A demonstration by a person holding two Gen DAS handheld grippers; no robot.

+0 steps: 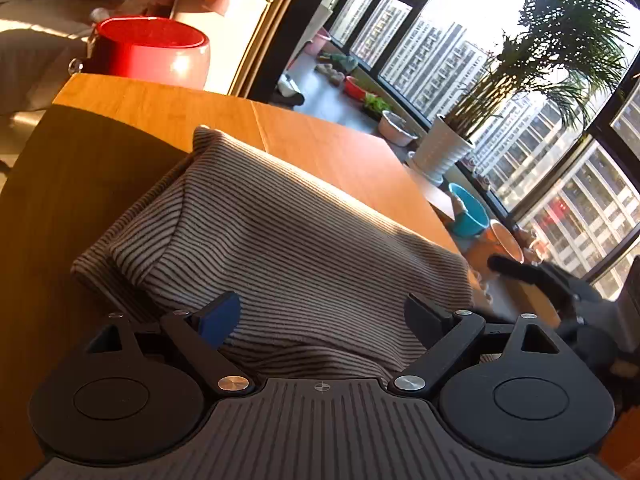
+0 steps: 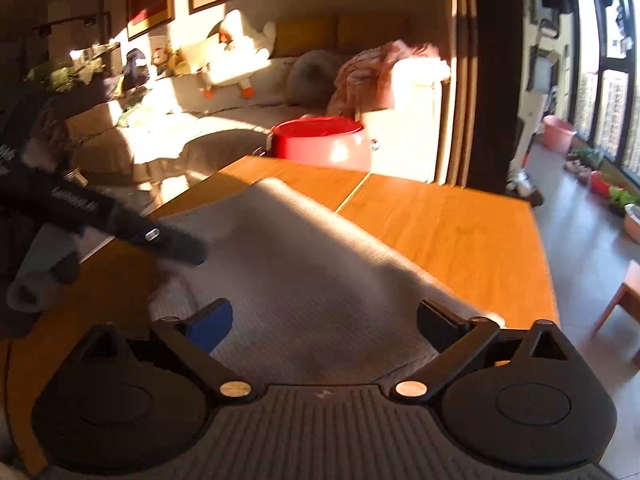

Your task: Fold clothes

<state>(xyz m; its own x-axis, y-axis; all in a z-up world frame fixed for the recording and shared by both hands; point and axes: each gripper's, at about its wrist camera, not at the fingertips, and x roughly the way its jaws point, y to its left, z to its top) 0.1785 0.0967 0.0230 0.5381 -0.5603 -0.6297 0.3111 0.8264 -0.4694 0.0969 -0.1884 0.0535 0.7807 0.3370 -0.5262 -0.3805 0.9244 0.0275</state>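
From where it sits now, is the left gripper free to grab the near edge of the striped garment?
Probably yes. The left gripper has its tongs open just above the striped garment on the wooden table, with nothing between them and the cloth.

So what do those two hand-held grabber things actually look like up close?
Both look alike: the left gripper and right gripper are matt black, with a ribbed grey body, two round black discs and silver pivot screws. Each has two stubby fingers, one with a blue pad, the other black. A black glove covers the person's hand.
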